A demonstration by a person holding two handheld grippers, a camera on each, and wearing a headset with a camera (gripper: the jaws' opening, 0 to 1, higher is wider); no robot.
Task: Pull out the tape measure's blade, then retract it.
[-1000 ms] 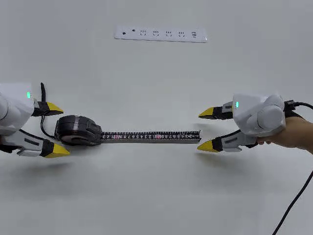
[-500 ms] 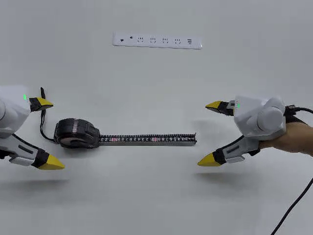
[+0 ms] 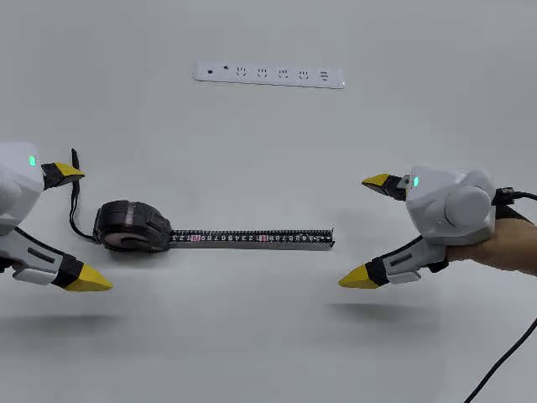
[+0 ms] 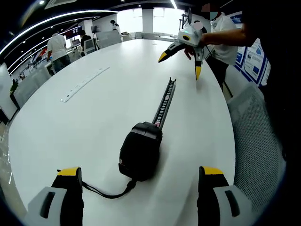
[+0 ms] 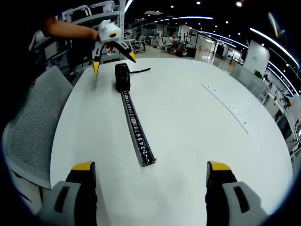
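A black tape measure [image 3: 132, 226] lies on the white table, its blade [image 3: 252, 238] pulled out flat to the right and ending at a hook [image 3: 331, 238]. In the left gripper view the case [image 4: 140, 149] sits ahead between the jaws, with its wrist strap [image 4: 109, 192] trailing toward me. My left gripper [image 3: 74, 226] is open, just left of the case and touching nothing. My right gripper [image 3: 373, 228] is open too, a short way right of the blade tip [image 5: 147, 161], holding nothing. Each gripper appears in the other's view: right gripper [image 4: 181, 55], left gripper [image 5: 113, 59].
A white power strip [image 3: 268, 75] lies flat at the far side of the table. A black cable [image 3: 503, 356] runs from the right gripper off the bottom right. Mesh chairs [image 5: 33, 127] stand along the table's near edge; people stand in the office behind.
Both grippers have opened wider and drawn back from the tape: the right one away from the blade tip, the left one away from the case. The extended blade lies still.
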